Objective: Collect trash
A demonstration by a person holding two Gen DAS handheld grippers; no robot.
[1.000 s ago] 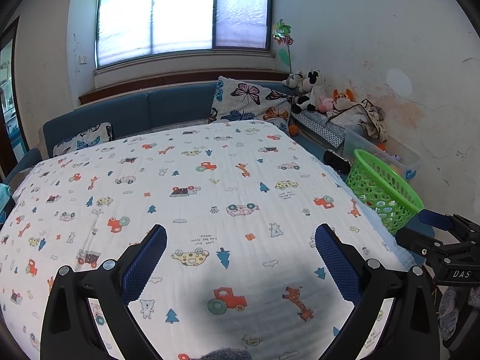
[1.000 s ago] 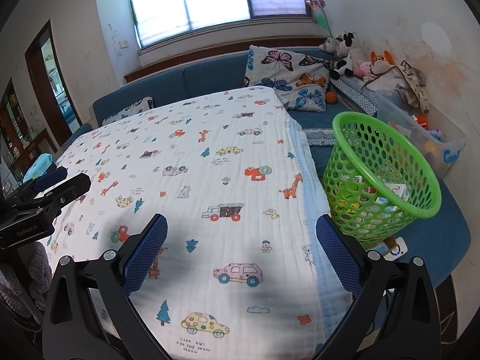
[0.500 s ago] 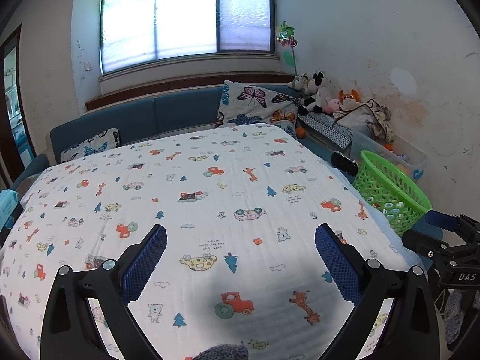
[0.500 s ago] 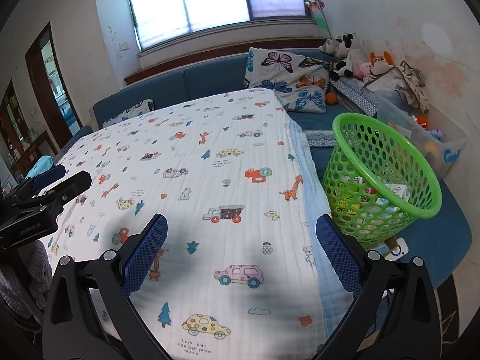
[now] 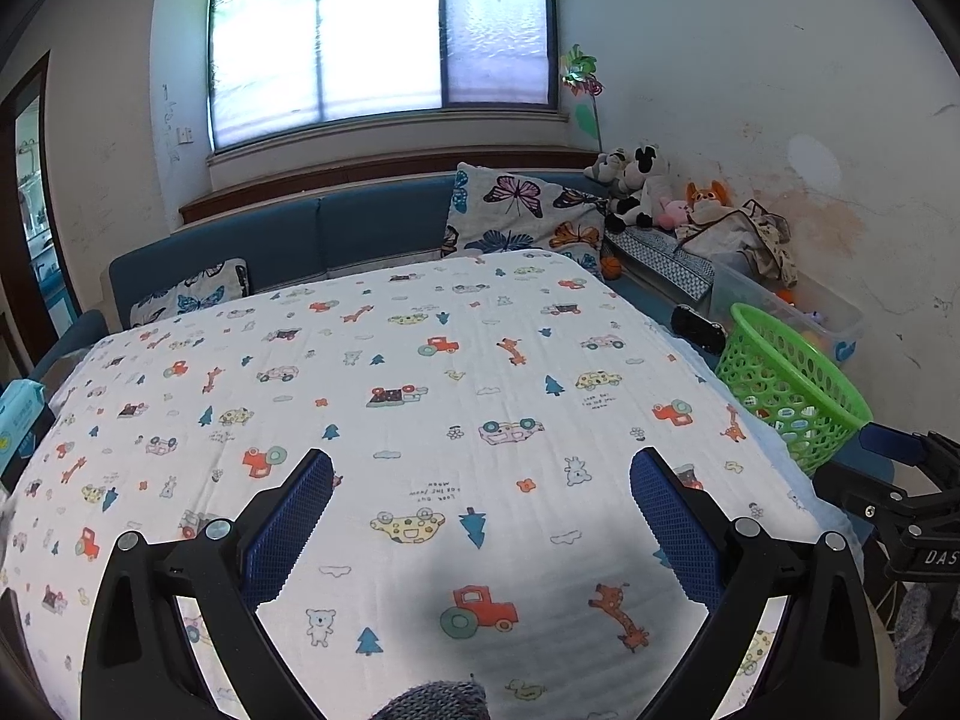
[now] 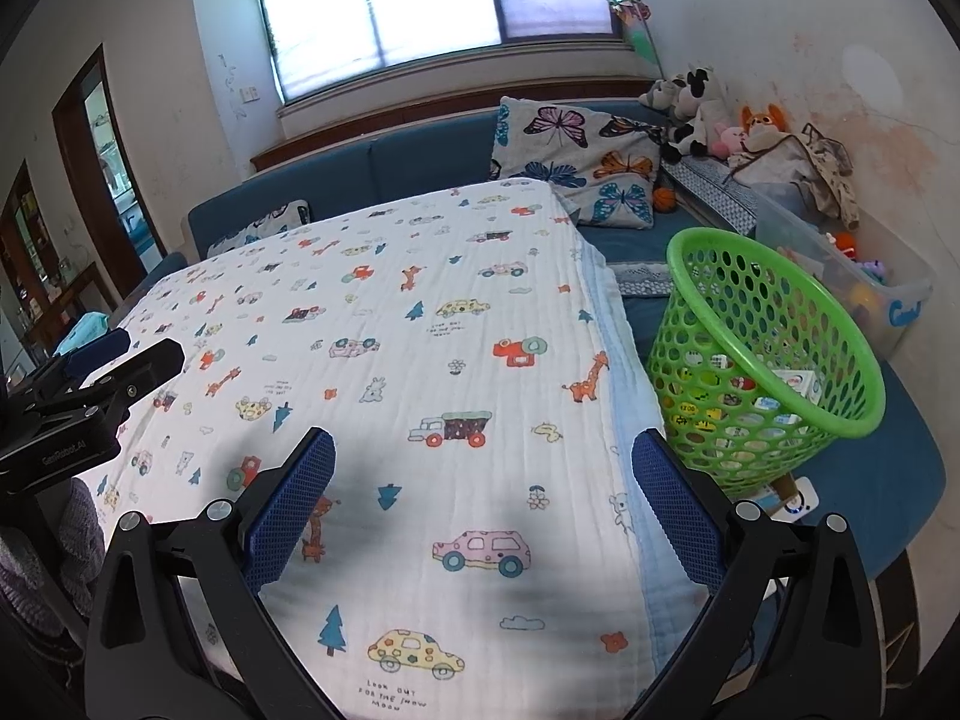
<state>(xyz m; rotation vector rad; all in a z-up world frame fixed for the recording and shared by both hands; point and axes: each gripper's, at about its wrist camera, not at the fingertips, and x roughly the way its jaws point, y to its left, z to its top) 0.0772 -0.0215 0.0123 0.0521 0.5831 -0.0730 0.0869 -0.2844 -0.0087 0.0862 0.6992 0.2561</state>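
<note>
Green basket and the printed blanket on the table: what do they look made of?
Basket: looks like moulded plastic, slightly glossy, with a regular grid of round holes and a smooth rolled rim. Blanket: seems a soft, matte woven cotton, perhaps muslin, with fine crinkled ribs across it, printed cars and giraffes, and a pale blue layered edge.
</note>
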